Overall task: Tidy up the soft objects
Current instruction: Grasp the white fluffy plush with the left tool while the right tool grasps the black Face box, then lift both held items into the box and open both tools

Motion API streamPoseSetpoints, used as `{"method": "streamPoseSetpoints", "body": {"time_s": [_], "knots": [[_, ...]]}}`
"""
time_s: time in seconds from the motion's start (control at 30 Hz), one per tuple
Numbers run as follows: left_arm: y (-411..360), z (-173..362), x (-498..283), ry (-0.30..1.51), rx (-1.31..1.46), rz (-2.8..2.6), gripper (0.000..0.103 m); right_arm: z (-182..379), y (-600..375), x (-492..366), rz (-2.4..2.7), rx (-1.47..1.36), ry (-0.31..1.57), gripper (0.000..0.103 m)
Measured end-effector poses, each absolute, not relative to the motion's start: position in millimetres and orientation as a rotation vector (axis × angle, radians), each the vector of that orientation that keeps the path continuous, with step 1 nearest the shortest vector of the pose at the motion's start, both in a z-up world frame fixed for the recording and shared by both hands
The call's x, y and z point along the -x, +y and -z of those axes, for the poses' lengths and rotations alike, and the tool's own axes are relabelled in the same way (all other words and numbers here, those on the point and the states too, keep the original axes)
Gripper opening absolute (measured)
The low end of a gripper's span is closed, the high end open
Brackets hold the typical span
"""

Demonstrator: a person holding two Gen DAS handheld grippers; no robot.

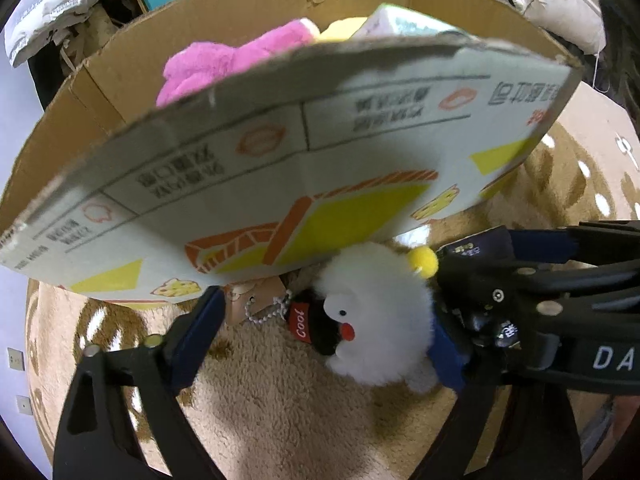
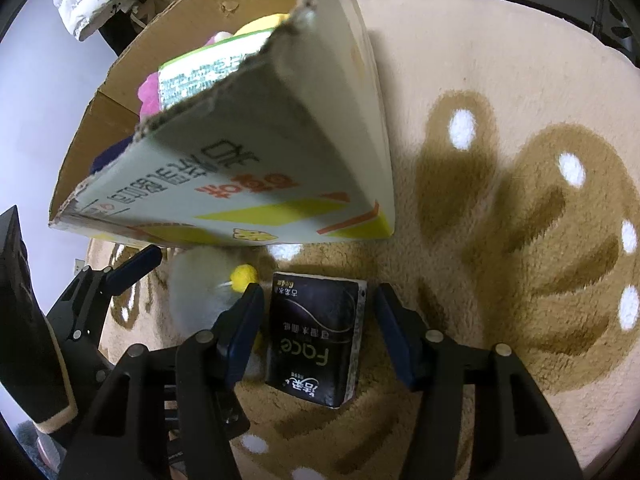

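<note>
Rug (image 2: 500, 80): cream pile with brown paw motifs; underlies both tools.
Cardboard box (image 2: 248, 168): ahead of and above both tools, open-topped; already holds a pink plush (image 1: 224, 64) and a green-white pack (image 2: 200, 72).
White plush toy (image 1: 376, 312): on the rug directly between the left tool's fingers, just below the box's printed wall; its face and red nose turn toward the left finger, its yellow pom-pom (image 1: 422, 260) toward the right one.
Tissue pack (image 2: 316, 336): dark, lies flat between the right tool's fingers; long axis runs fore-aft along the fingers, far end toward the box.
Left gripper (image 1: 320, 336): jaws spread wide around the plush, not yet closed on it.
Right gripper (image 2: 316, 332): jaws apart, straddling the pack, a gap showing on each side.
Step in hand (judged): grasping.
Advice: keep the pack centred, close squarely on its long sides, then lift high enough to clear the box's rim.
</note>
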State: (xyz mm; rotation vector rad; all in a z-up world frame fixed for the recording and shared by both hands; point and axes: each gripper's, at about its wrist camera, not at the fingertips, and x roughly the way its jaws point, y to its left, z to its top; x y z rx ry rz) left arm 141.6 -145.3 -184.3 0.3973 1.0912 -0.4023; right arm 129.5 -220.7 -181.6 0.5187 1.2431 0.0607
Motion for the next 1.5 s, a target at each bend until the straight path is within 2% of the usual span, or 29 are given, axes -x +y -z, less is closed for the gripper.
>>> {"method": "streamPoseSetpoints", "body": {"time_s": [0.13,0.2,0.3,0.47,0.53,0.57,1.0,1.5], "knots": [[-146,186,-144,1.101,-0.365,0.419,0.074,183,-218,-131,-0.061,-0.516,1.244,0.061],[-144,185,-144,1.095,-0.359,0.426,0.061,184,-218,-132,-0.058,-0.511,1.244,0.058],[-141,182,-142,1.081,-0.361,0.423,0.050,185,-218,-131,-0.052,-0.502,1.244,0.054],[-140,178,-137,1.084,-0.357,0.418,0.045,182,-222,-128,-0.056,-0.507,1.249,0.051],[-141,179,-130,1.084,-0.364,0.409,0.042,181,-222,-127,-0.057,-0.497,1.245,0.051],[-141,179,-127,1.089,-0.369,0.402,0.037,180,-222,-126,-0.056,-0.493,1.240,0.051],[-113,154,-117,1.062,-0.269,0.371,0.033,158,-223,-111,-0.095,-0.470,1.138,0.049],[-63,89,-89,0.877,-0.156,0.296,0.033,105,-213,-82,-0.137,-0.405,0.948,0.048]]}}
